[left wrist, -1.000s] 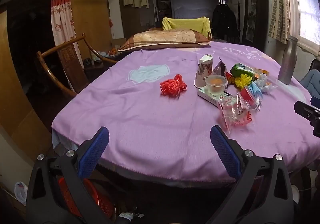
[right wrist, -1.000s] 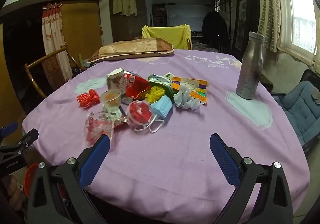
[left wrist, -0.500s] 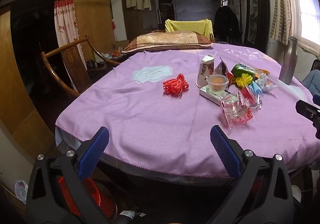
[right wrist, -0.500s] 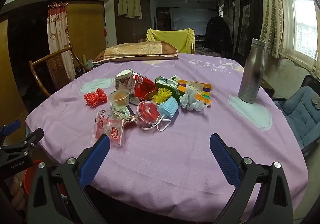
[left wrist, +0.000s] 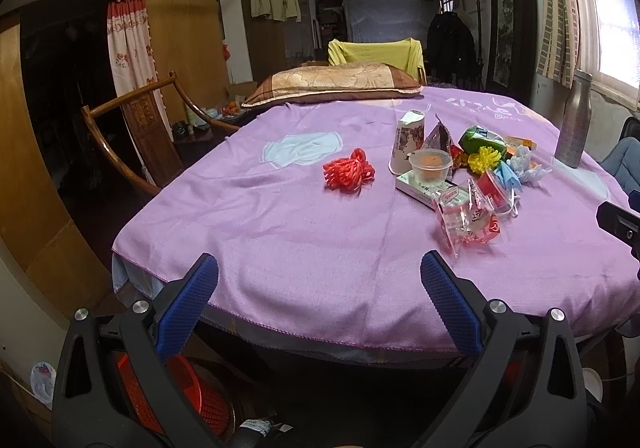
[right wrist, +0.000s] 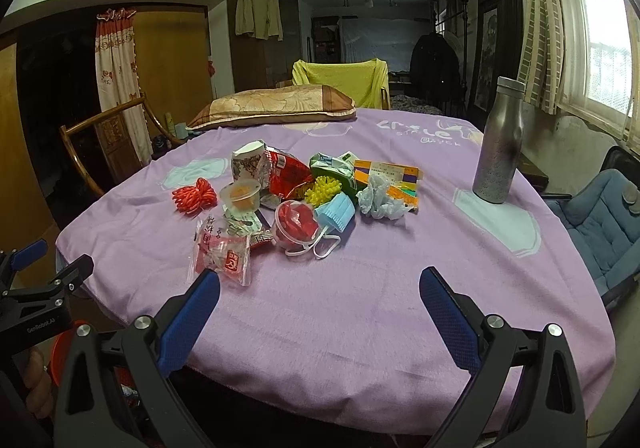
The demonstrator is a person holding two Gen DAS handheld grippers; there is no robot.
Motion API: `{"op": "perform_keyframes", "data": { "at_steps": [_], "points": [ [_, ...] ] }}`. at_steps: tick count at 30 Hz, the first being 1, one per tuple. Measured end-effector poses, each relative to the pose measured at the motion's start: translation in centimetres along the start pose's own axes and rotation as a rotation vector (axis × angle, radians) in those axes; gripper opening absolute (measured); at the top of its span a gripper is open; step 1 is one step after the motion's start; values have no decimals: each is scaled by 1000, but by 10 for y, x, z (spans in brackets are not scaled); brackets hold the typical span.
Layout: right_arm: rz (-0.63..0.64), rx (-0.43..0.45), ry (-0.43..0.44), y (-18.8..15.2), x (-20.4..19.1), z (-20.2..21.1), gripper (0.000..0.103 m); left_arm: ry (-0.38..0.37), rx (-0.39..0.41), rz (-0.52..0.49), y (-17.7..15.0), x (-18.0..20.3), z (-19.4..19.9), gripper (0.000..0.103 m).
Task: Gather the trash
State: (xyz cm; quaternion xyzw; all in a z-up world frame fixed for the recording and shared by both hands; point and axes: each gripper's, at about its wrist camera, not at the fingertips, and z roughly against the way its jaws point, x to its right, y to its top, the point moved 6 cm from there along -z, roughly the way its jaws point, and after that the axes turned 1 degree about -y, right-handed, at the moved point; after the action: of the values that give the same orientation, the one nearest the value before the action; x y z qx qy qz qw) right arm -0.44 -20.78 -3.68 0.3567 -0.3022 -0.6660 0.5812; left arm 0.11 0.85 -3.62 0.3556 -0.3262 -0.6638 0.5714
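Observation:
A heap of trash lies on the purple tablecloth (right wrist: 360, 308): a red net bundle (left wrist: 349, 175) (right wrist: 195, 198), a paper cup (left wrist: 408, 144), a clear cup with orange contents (right wrist: 240, 195), a clear red-printed wrapper (right wrist: 224, 256) (left wrist: 466, 220), a red-filled plastic cup (right wrist: 297, 225), a blue face mask (right wrist: 335, 213), a yellow spiky ball (right wrist: 323, 189) and crumpled tissue (right wrist: 378, 202). My left gripper (left wrist: 319, 280) is open and empty at the table's near-left edge. My right gripper (right wrist: 319, 288) is open and empty, just short of the wrapper.
A red basket (left wrist: 192, 400) stands on the floor below the left gripper. A steel bottle (right wrist: 498, 152) stands at the table's right. A pillow (right wrist: 276, 106) lies at the far edge. A wooden chair (left wrist: 136, 136) stands left, a blue seat (right wrist: 604, 216) right.
Both grippers have pulled back and risen, so more of the table edge and the whole heap show. Both stay open; nothing on the table has moved.

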Motion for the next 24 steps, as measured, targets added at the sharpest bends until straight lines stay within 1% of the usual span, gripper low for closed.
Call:
{"op": "perform_keyframes", "data": {
  "at_steps": [12,24],
  "points": [
    [0,36,-7,1,1,19,98,-9,37,-4,4,4,18,97],
    [2,53,-7,1,0,26,98,-12,48,-10,5,8,23,97]
  ]
}}
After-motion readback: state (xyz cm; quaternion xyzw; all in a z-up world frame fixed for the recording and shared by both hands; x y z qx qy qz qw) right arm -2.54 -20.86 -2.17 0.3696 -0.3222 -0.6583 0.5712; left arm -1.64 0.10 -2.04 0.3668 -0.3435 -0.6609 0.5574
